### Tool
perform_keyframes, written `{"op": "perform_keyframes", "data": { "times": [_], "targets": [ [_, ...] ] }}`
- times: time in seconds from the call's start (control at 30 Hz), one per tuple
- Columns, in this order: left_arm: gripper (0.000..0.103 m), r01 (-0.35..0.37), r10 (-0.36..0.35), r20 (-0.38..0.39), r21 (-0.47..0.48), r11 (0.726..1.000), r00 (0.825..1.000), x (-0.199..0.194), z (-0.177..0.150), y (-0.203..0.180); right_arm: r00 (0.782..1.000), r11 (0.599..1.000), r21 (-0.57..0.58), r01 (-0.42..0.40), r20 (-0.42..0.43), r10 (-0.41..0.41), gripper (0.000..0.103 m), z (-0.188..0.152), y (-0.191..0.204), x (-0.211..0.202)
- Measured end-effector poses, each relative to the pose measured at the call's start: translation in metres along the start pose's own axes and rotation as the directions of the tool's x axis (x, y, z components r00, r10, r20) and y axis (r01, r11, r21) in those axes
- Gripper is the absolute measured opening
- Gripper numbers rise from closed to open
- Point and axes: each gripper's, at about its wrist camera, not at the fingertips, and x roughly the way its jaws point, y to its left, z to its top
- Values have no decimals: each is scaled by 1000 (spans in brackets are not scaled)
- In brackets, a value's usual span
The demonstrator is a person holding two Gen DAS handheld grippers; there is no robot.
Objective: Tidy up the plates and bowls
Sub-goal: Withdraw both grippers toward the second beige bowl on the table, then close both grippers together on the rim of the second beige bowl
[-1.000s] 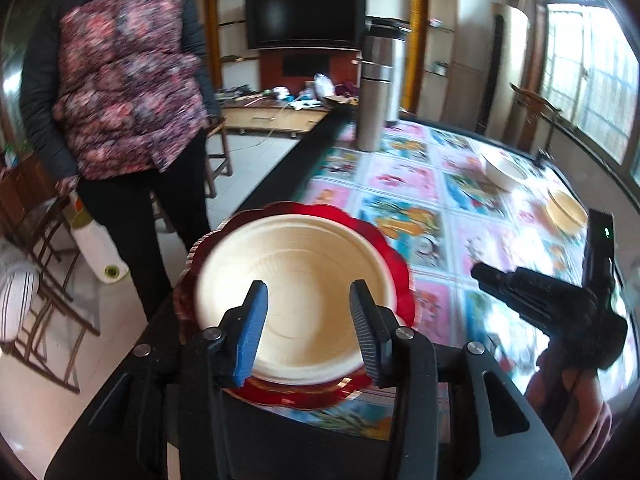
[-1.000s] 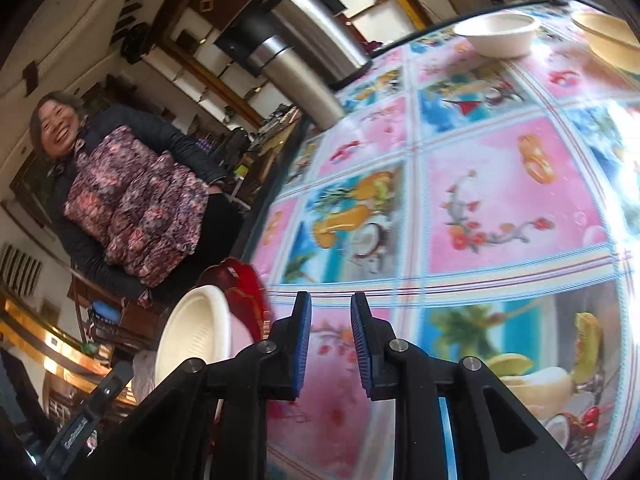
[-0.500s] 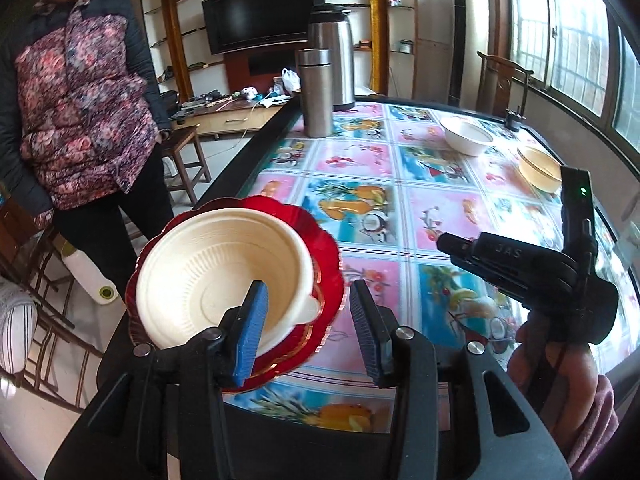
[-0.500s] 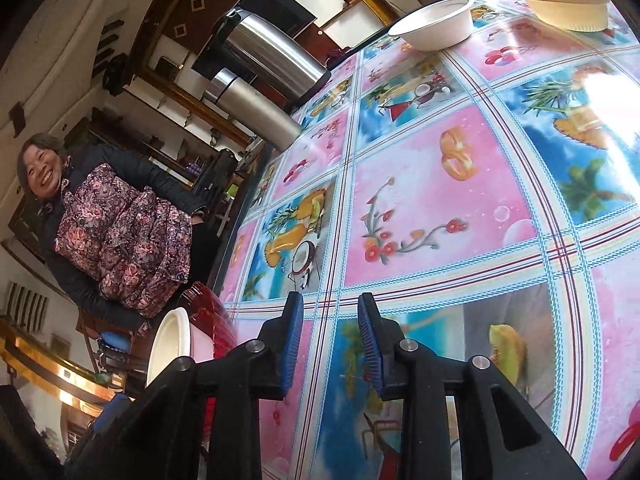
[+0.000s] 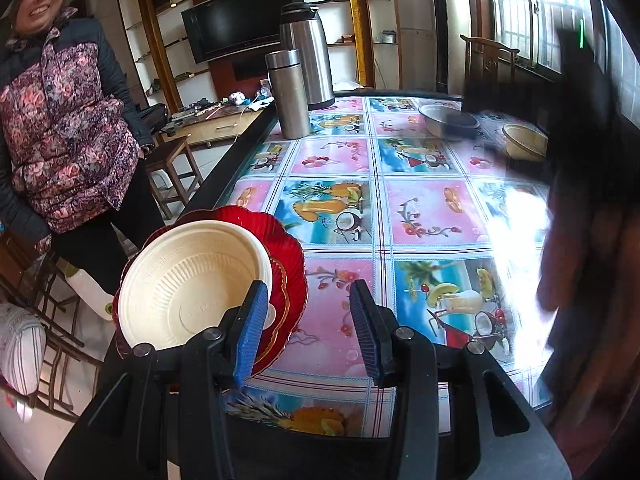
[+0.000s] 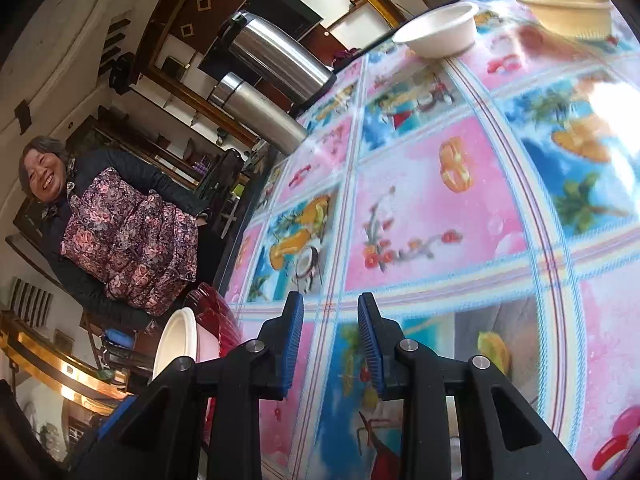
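Note:
A cream bowl (image 5: 192, 284) sits in a red scalloped plate (image 5: 286, 248) at the table's near left corner; both also show in the right wrist view, the bowl (image 6: 176, 344) and the plate (image 6: 214, 312). My left gripper (image 5: 306, 328) is open and empty, just right of the plate, its left finger in front of the plate's rim. My right gripper (image 6: 330, 344) is open and empty above the table. A white bowl (image 6: 438, 34) and a cream bowl (image 6: 568, 10) stand at the far end; they also show in the left wrist view, the white one (image 5: 448, 120) and the cream one (image 5: 524, 142).
A steel flask (image 5: 288, 92) and a larger thermos (image 5: 306, 56) stand at the far left of the patterned tablecloth (image 5: 424, 216). A person in a floral jacket (image 5: 60, 128) stands left of the table. The right hand and gripper are a dark blur (image 5: 588, 184) at the right.
My left gripper has moved right, so the bowl and plate now lie left of its fingers. My right gripper has opened wider and moved forward over the table.

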Motion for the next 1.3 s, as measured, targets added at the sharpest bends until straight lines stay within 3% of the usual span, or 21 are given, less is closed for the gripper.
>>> {"op": "perform_keyframes", "data": {
  "times": [0.1,0.2,0.33,0.4,0.53,0.67,0.8,1.13,1.3],
  "targets": [
    [41,-5,5,-3,5,1000,1000,1,1,-2,997,998,-24,-57,49,58,31,29,23,-18],
    [41,-2,2,-6,6,1000,1000,3,4,-5,974,986,-129,-107,184,130,34,65,62,-53],
    [41,24,-24,-10,28,999,1000,9,12,-16,922,959,-261,-110,332,196,64,85,95,-97],
    [41,59,-59,-15,46,997,998,13,20,-29,924,959,-273,-77,342,172,64,81,87,-100],
    [41,157,-155,-37,88,984,987,23,43,-64,963,984,-179,-24,259,71,64,76,34,-85],
    [42,268,-262,-80,78,960,962,47,77,-100,971,997,-58,56,237,-41,64,86,-35,-88],
    [42,308,-302,-103,55,950,948,71,106,-135,948,990,-2,144,288,-138,64,109,-82,-115],
    [41,452,-447,-219,-30,891,867,134,154,-226,871,945,31,326,378,-313,64,171,-144,-156],
    [41,431,-424,-255,-31,902,869,168,182,-253,831,923,69,379,412,-373,64,203,-165,-165]
  ]
}}
